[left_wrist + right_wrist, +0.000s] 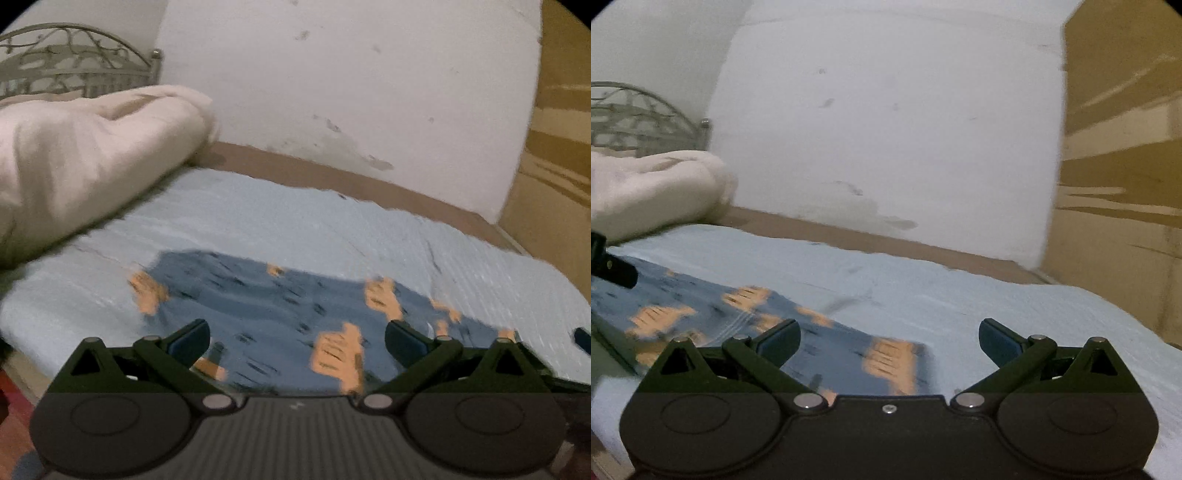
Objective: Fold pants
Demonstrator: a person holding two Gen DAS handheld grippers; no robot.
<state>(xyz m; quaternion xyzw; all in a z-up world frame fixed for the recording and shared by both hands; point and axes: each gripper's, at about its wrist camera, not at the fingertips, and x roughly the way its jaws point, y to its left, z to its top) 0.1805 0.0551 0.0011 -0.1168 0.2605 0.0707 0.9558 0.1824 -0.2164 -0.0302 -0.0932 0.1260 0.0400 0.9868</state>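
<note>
The pants are blue with orange patches and lie flat on a light blue sheet. My left gripper is open and empty, hovering over the near edge of the pants. In the right wrist view the pants lie to the left, one corner reaching under the gripper. My right gripper is open and empty, above that corner and the bare sheet. A tip of the left gripper shows at the far left edge there.
A rolled cream blanket lies at the left of the bed by a metal headboard. A white wall runs behind the bed. A wooden wardrobe stands at the right.
</note>
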